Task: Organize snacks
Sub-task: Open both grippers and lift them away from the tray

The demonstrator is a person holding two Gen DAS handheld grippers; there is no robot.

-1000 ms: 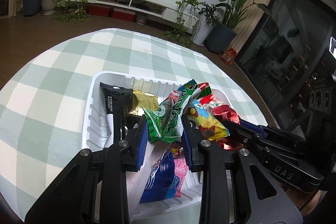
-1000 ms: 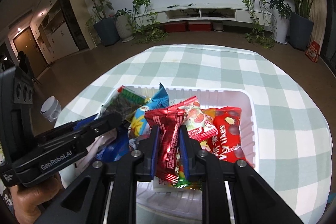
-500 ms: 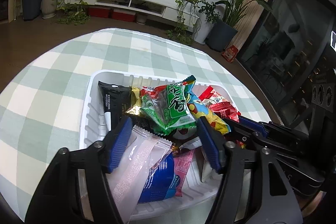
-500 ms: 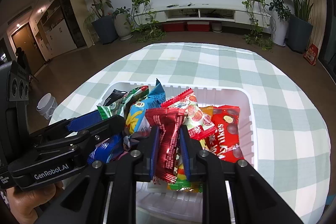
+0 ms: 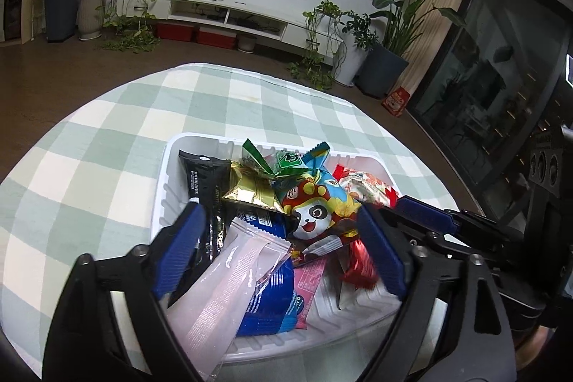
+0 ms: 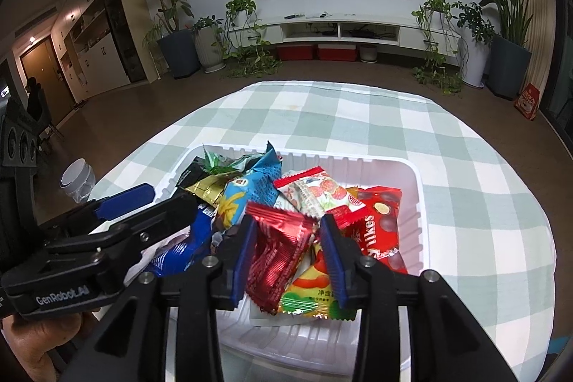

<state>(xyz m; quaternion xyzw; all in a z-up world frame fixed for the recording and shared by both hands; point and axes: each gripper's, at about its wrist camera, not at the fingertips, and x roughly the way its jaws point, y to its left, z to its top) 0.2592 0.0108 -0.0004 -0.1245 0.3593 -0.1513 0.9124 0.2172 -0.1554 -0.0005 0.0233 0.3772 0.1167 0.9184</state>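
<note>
Snacks (image 6: 308, 199) sit heaped in a white plastic tray (image 6: 419, 203) on the table (image 6: 358, 117) w/ green-and-white checked cloth, tray toward the table's near edge. Left tool (image 5: 283, 249) hangs over the tray's left half, jaws spreading wide & gripping nothing, pink packet (image 5: 222, 292) and panda packet (image 5: 315, 210) lying loose betw. them. Right tool (image 6: 286, 238) is opening too, red foil packet (image 6: 275, 249) betw. its blue pads, no longer pinched.
</note>
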